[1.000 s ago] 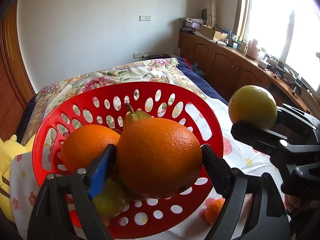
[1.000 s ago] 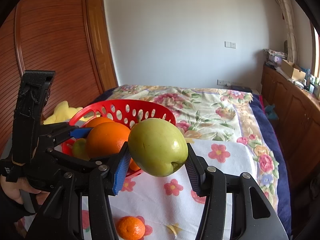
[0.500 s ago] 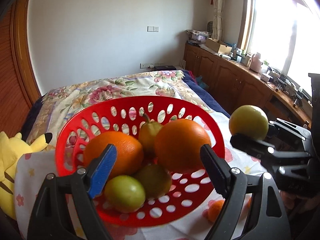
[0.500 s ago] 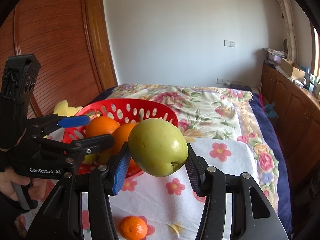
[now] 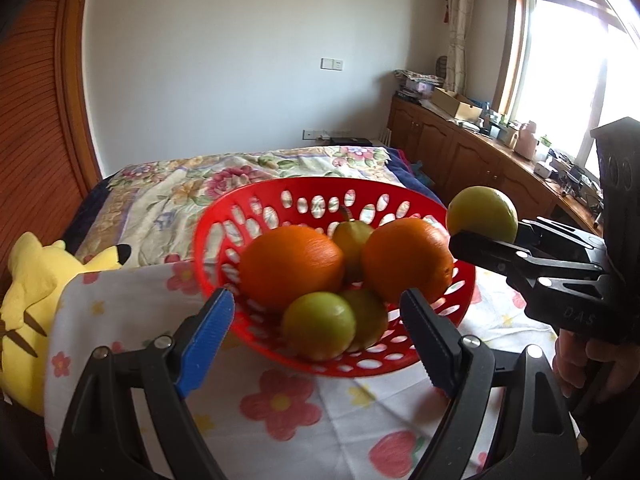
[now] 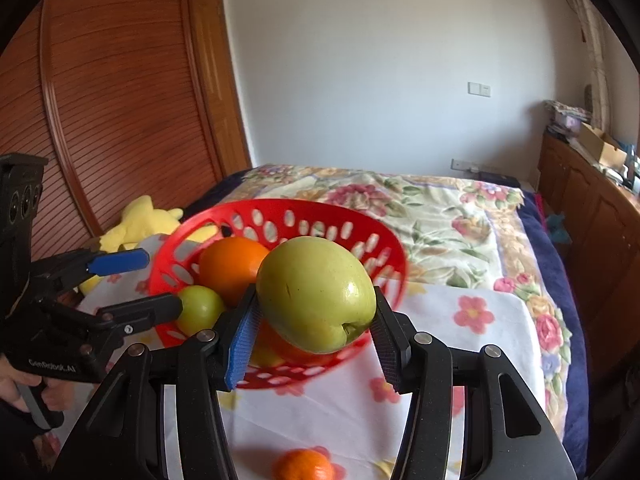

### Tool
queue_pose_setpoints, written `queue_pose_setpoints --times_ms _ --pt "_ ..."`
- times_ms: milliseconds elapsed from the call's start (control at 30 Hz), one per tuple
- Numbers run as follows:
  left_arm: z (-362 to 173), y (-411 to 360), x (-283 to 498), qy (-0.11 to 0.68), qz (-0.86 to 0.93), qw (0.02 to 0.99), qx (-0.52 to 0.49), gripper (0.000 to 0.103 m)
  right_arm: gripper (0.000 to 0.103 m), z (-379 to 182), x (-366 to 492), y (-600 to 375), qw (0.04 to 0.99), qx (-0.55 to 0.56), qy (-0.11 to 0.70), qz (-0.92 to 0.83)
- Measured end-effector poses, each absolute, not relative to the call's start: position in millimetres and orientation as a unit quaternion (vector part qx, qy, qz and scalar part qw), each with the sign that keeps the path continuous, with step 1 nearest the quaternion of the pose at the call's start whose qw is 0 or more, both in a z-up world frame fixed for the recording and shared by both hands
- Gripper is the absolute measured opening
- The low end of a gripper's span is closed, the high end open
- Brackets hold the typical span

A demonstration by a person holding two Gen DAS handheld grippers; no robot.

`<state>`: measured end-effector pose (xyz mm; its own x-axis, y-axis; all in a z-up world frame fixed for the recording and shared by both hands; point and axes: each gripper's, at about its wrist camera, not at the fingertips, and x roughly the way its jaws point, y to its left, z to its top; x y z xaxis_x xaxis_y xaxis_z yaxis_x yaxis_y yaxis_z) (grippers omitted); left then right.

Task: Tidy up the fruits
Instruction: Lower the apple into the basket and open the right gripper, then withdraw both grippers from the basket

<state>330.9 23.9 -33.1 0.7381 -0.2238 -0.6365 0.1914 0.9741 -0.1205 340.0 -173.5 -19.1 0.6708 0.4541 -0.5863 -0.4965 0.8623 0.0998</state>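
Bedroom bed, floral cloth: red basket (image 5: 224, 236) collects fruit.
Right gripper (image 6: 316, 334) clamps green apple (image 6: 316, 294) for the basket; left gripper (image 5: 316, 320) spread, empty.

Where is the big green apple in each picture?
Left wrist view: the green apple sits at the right, pinched in the right claw, beside the basket's right edge.
Right wrist view: the green apple fills the middle, gripped between the right claw's pads.
Shared landmark: the red basket of fruit on the flowered cloth.

White walls (image 5: 240, 60), wooden cabinets (image 5: 460, 152), bright window (image 5: 568, 64).
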Motion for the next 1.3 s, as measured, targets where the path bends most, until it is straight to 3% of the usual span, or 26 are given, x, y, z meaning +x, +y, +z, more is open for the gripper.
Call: queue_pose_setpoints --times_ms 767,1300 --pt "-37.5 59.1 291.6 0.346 -0.084 0.934 -0.027 0.085 0.056 -61.3 321.6 -112.1 0.89 -0.072 0.348 0.285" --pt "-34.6 -0.3 260.1 0.338 -0.114 0.934 -0.01 0.085 0.057 -40.3 262.7 -186.6 0.907 -0.043 0.329 0.259"
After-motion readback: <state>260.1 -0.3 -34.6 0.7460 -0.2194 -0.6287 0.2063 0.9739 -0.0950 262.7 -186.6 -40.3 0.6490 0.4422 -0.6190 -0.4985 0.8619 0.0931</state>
